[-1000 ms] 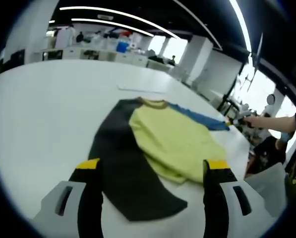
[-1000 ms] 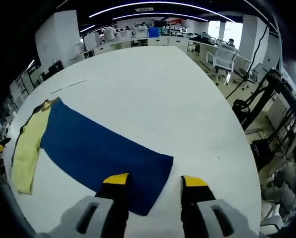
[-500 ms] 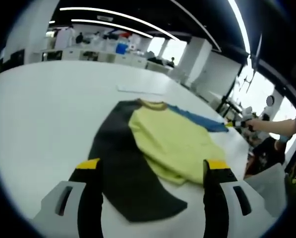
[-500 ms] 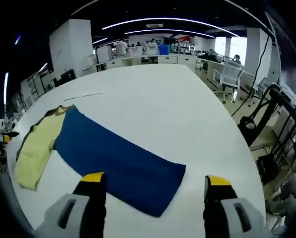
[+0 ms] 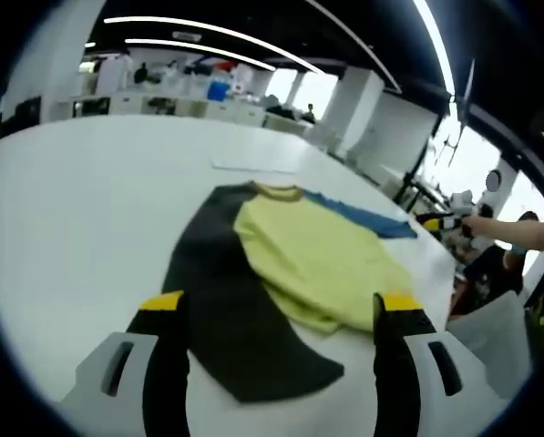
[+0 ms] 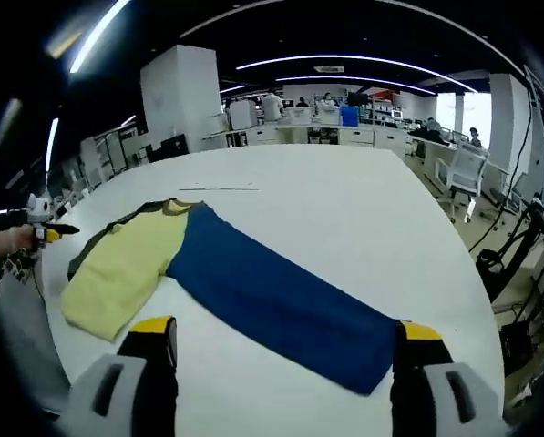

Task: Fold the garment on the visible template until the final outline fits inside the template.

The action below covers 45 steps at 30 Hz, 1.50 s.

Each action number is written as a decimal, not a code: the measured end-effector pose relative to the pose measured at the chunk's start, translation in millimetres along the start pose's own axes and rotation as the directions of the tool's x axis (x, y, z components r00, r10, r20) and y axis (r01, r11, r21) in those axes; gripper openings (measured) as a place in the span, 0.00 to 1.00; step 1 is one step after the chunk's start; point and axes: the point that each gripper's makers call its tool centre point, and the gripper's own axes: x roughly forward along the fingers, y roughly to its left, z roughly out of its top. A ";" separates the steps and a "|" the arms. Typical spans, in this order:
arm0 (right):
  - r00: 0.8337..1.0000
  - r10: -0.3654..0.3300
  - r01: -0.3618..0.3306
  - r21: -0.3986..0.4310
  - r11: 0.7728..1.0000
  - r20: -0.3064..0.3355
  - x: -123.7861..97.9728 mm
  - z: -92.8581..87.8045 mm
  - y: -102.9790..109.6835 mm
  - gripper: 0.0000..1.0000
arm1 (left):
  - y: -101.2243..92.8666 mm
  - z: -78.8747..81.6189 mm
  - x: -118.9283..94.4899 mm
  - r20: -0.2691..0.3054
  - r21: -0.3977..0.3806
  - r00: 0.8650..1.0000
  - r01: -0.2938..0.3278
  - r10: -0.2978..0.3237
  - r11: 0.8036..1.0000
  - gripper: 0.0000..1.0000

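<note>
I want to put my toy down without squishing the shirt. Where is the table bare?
There is plenty of bare white table beyond the blue sleeve, out to the far edge. In the left gripper view, the table left of the dark sleeve is bare too. It is crowded in the middle, where the yellow shirt body lies spread.

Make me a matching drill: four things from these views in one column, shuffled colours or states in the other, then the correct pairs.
Column one:
1. left sleeve
2. right sleeve
3. shirt body
4. right tongs

Column two:
A. yellow-green
B. open, holding nothing
C. dark grey
D. blue

Pairs: 1-C, 2-D, 3-A, 4-B
</note>
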 end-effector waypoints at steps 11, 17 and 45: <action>0.993 0.115 -0.113 -0.060 0.992 0.033 -22.3 10.7 57.6 1.00 | -0.3 -9.3 -13.0 0.006 0.003 1.000 0.006 -0.006 1.000 0.78; 0.983 0.176 -0.170 -0.092 0.981 0.052 -29.4 13.4 86.9 1.00 | -2.9 -14.3 -18.4 0.004 0.007 1.000 0.015 -0.015 1.000 0.78; 0.963 0.261 -0.258 -0.054 0.965 0.061 -63.5 -12.5 165.1 0.99 | -34.9 -43.2 -25.8 -0.022 0.146 0.999 0.052 -0.050 0.988 0.67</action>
